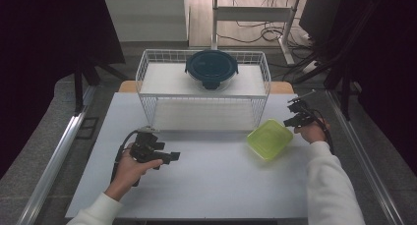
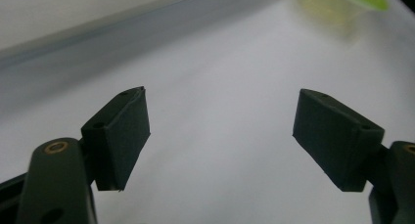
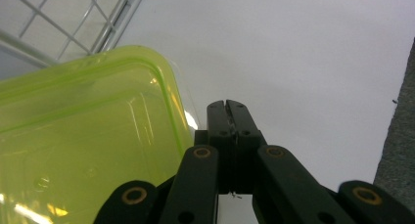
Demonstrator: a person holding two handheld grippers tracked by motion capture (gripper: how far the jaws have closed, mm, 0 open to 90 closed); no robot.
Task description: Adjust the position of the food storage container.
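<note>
Resting beside green container (image 3: 83, 136), right tool (image 3: 228, 106) (jaws together), no writing readable

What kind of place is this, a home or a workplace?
Probably a lab or test room set up for recording, not a home. A plain white table holds a wire rack and a green container, with loose cables on the floor behind and dark screens at both sides.
</note>
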